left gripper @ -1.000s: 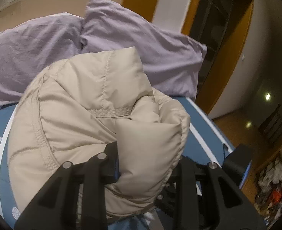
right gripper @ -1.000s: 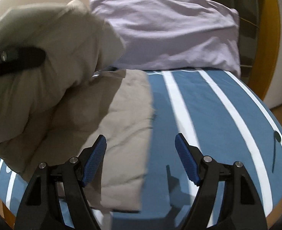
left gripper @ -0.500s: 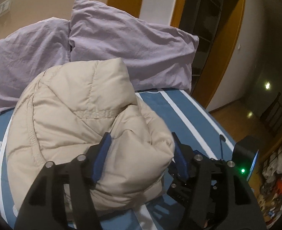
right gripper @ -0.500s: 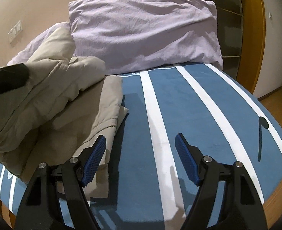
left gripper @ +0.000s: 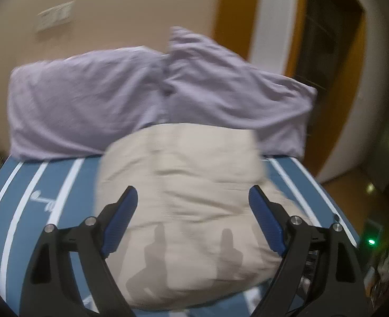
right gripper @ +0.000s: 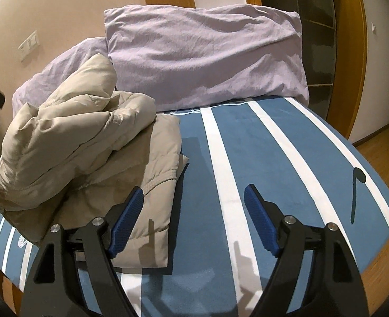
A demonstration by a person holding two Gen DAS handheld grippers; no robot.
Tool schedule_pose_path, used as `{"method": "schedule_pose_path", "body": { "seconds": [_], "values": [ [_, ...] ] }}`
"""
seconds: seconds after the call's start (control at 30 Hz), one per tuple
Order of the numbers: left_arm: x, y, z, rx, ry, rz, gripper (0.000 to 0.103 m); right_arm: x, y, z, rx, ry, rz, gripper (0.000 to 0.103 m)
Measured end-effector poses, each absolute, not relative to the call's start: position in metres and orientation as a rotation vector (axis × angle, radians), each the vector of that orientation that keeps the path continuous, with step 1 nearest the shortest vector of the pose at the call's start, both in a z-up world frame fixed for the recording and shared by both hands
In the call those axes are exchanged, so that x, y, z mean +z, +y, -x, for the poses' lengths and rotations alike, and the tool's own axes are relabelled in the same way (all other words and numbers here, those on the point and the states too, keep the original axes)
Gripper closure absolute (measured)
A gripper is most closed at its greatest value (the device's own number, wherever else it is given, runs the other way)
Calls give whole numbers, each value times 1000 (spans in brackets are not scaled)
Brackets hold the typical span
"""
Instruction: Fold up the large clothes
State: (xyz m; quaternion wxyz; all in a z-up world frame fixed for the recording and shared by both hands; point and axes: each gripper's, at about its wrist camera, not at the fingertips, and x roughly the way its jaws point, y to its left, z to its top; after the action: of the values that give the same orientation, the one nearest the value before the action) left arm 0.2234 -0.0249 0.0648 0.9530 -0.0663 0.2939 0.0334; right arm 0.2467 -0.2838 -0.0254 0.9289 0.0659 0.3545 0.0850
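A bed with a blue cover crossed by white stripes (right gripper: 247,137) fills both views. Its right edge curves down to a wooden floor (right gripper: 379,145), and the right half of the cover lies bare. Two crumpled lilac pillows (right gripper: 205,55) lean against a beige wall at the head. A puffy beige quilted jacket (right gripper: 88,142), folded into a loose heap, sits on the left part of the bed, touching the pillows.

The left gripper (left gripper: 193,219) has just been opening; its blue-padded jaws now stand wide apart, with the jacket (left gripper: 183,185) below and ahead, free of both pads. The view is blurred. The right gripper (right gripper: 193,219) is also spread wide and holds nothing, above the jacket's right edge and the bare cover.
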Motion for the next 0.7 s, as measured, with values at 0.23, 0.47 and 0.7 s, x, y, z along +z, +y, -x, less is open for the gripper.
{"method": "schedule_pose_path", "body": {
  "seconds": [0.23,0.47,0.7],
  "values": [
    [46,47,-234,208,646,242,17,-27,-282,-249,176,730,-133,23],
    [25,70,-250,234,684,292,17,-30,-288,-255,154,738,-134,23],
    [4,56,-262,197,688,287,17,-27,-305,-261,110,729,-147,23]
  ]
}}
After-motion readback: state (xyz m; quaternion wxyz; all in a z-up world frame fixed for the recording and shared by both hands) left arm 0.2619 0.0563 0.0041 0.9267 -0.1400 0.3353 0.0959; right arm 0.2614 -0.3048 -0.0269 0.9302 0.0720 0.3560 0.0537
